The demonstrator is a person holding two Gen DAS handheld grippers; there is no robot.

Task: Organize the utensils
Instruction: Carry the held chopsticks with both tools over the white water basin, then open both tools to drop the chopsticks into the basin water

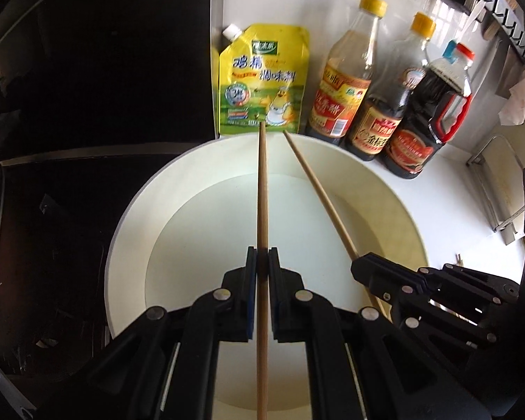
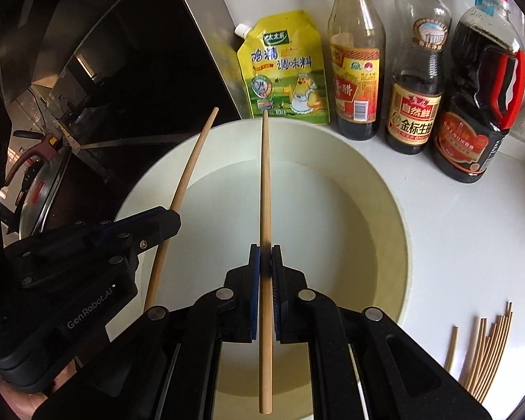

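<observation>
In the left wrist view we see the left gripper (image 1: 262, 259) clenched on one wooden chopstick (image 1: 262, 189), which runs straight up over a wide white basin (image 1: 136, 217) holding clear water. To its right, the right gripper (image 1: 362, 262) grips a second chopstick (image 1: 318, 192) that slants across the basin, so we count two chopsticks here, one per gripper, their far tips close together near the basin's far rim. Behind the basin on the white counter (image 1: 455, 182) stand one yellow seasoning pouch (image 1: 262, 80) and three sauce bottles (image 1: 343, 80), two with yellow caps and one dark jug with a red handle. In the right wrist view the right gripper (image 2: 265, 257) pinches its chopstick (image 2: 265, 189) upright over the same basin (image 2: 395, 217), and the left gripper (image 2: 173, 220) at the left holds the other chopstick (image 2: 189, 171), which leans out past the basin's left rim. We again count one pouch (image 2: 283, 70) and three bottles (image 2: 357, 52) in a row behind. At the lower right, on the counter (image 2: 472, 231), lies a loose bundle of chopsticks (image 2: 486, 346), roughly ten, too crowded for us to count exactly. A pot lid (image 2: 42, 189) shows at the far left.
</observation>
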